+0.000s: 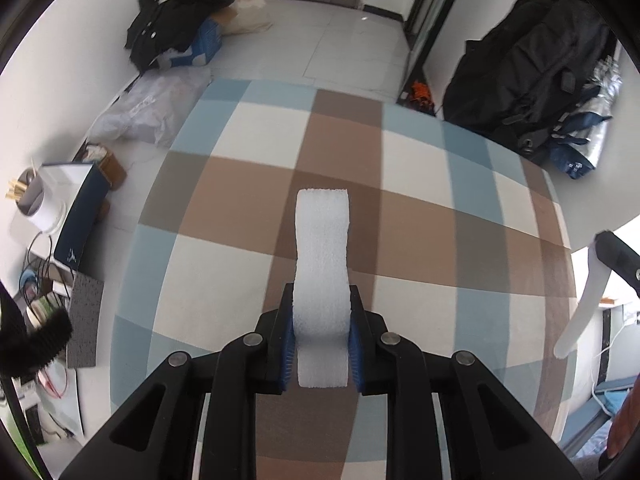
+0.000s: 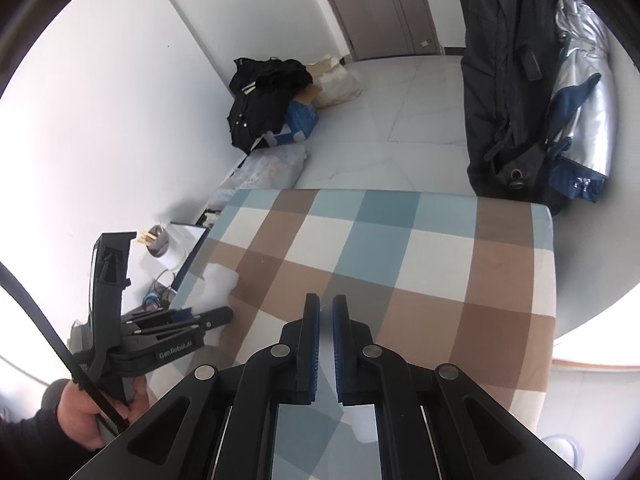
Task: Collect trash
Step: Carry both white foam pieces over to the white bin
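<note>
The left gripper (image 1: 322, 336) clamps a curved white foam strip (image 1: 322, 256) above the checked bedspread (image 1: 420, 216); the right gripper (image 2: 326, 344) grips a translucent strip (image 1: 582, 308).

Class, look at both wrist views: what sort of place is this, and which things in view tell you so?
Probably a bedroom in a lived-in home: a checked bed cover, a door, dark clothes heaped against the wall, and jackets hanging beside the bed.
</note>
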The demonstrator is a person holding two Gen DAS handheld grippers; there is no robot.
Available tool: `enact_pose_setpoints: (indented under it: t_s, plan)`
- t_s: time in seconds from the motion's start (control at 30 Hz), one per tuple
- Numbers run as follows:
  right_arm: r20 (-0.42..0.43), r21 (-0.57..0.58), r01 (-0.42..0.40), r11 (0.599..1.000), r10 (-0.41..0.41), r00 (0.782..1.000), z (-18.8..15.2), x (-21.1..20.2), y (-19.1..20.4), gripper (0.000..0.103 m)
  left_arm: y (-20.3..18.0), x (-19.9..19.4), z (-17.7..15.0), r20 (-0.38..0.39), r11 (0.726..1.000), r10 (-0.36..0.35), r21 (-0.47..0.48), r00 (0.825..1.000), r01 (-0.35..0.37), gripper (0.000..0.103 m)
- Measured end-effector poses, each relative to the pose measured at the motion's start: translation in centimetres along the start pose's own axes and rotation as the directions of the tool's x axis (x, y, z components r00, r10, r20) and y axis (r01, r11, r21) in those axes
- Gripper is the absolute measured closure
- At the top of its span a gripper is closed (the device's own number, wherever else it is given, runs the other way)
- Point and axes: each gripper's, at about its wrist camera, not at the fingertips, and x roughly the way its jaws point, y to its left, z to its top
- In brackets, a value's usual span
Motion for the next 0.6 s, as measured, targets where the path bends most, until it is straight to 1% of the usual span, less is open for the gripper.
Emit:
enact_pose_setpoints:
  t_s: [0.17,0.3,0.6]
  plan:
    - [0.028,0.028,-0.003,1.000,0.002,1.000,-0.2,-1.1,-0.4,0.098,-0.2,-1.2,-0.4,0.027,0.999,-0.027,0.021,0.999,0.026,0.085]
    - [0.057,0.044,-0.012,0.999,0.009,0.998,-0.6,-2.5,-0.3,0.098,-1.3,-3.4,-0.9,0.090,0.995,-0.036,0.095,0.995,0.027,0.085]
    - [0.119,0.058,-0.025,0.998,0.018,0.993,-1.8,-5.6,0.4,0.098,-3.0,-8.3,-1.7,0.148,0.981,-0.094,0.183,0.984,0.066,0.085]
